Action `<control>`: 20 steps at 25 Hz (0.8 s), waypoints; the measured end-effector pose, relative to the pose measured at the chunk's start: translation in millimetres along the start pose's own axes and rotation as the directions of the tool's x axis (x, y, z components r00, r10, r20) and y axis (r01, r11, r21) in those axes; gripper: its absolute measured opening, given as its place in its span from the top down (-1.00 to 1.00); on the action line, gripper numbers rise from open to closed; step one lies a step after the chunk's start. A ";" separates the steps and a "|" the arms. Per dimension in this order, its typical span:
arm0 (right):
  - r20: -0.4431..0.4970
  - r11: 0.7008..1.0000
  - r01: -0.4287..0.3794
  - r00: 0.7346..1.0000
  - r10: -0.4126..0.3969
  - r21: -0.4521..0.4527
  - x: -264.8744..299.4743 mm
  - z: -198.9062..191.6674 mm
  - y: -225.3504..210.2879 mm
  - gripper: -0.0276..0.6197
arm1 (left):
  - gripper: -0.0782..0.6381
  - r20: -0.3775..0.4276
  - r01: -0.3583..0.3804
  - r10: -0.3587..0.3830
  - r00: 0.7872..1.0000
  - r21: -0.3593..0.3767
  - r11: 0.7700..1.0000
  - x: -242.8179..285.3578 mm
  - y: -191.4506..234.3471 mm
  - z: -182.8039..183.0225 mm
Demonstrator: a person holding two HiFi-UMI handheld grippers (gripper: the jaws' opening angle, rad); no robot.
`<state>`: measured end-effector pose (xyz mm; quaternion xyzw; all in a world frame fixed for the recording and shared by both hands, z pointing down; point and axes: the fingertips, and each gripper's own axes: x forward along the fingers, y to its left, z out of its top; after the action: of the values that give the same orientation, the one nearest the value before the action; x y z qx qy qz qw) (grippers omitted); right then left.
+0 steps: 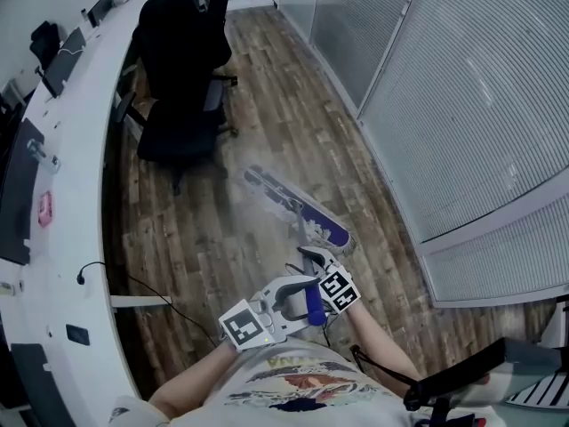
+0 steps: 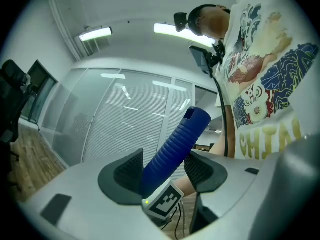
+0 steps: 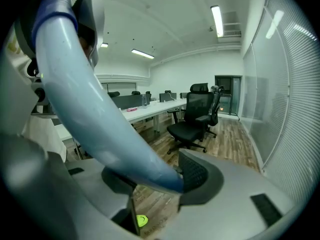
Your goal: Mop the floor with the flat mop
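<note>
Wood floor (image 1: 286,114) bears the mop head (image 1: 298,205) and office chair (image 1: 182,71)

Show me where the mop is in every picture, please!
Head view: the mop is mid-picture, its flat head blurred.
Left gripper view: its blue ribbed grip stands in the centre, between the left tongs.
Right gripper view: its pale pole slants from the upper left into the right tongs.
Shared landmark: the wall of blinds.

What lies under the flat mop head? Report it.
The flat mop head lies on the wooden floor, with planks showing all around it. The strip directly beneath is covered by the head; dirt or wetness there cannot be seen.
</note>
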<state>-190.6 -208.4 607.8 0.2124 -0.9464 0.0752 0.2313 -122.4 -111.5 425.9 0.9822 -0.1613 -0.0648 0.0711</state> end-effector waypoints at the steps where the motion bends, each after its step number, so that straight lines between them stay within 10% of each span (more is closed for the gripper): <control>1: 0.003 1.000 0.004 1.000 -0.004 0.001 9.3 5.4 -9.3 0.28 | 0.10 0.004 0.001 -0.001 1.000 -0.005 1.000 -1.6 13.8 2.7; 20: -0.018 0.997 -0.021 1.000 0.020 -0.075 152.4 64.1 -251.9 0.28 | 0.10 -0.024 -0.131 0.132 0.991 0.008 0.991 56.9 292.7 6.8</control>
<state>-228.9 -506.2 634.0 0.1933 -0.9487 0.0436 0.2463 -160.0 -405.3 460.3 0.9704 -0.2250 -0.0476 0.0742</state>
